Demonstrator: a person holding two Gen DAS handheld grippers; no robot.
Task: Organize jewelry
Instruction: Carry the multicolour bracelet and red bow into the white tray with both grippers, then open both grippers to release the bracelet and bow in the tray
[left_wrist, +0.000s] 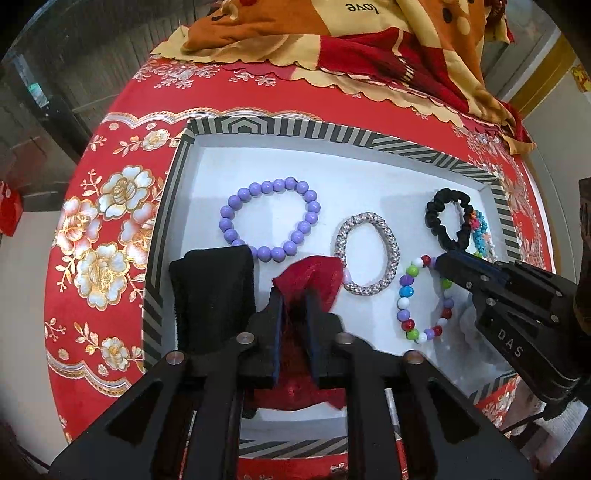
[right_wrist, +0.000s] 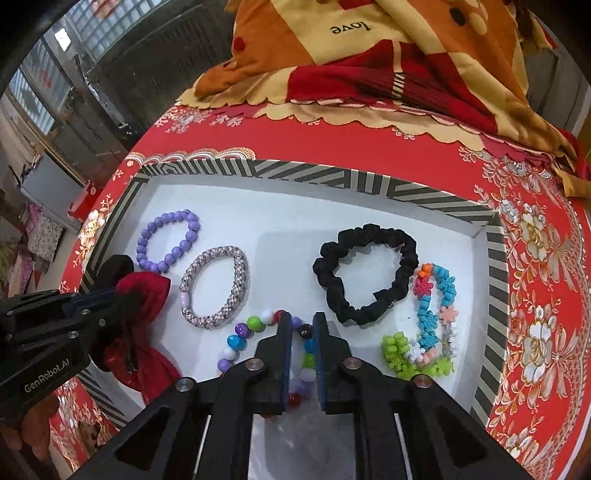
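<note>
Left hand-held gripper (left_wrist: 295, 295) clenched on red pouch (left_wrist: 314, 277). Right hand-held gripper (right_wrist: 302, 325) straddles multicolour bead bracelet (right_wrist: 255, 325), fingers slightly parted; grip unclear. My read: five pieces lie loose in the striped box (right_wrist: 495, 266), none pouched yet.

I see a red floral-covered table (right_wrist: 535, 295) carrying a striped-rim tray (right_wrist: 495, 280) and a crumpled orange-red blanket (right_wrist: 369, 62) behind it.

Counted in one striped tray (right_wrist: 496, 258): three bead or braid bracelets (right_wrist: 168, 246) (right_wrist: 214, 286) (right_wrist: 258, 343), one black scrunchie (right_wrist: 365, 273), one colourful coil band (right_wrist: 430, 321), two pouches (left_wrist: 214, 295) (left_wrist: 314, 277).
</note>
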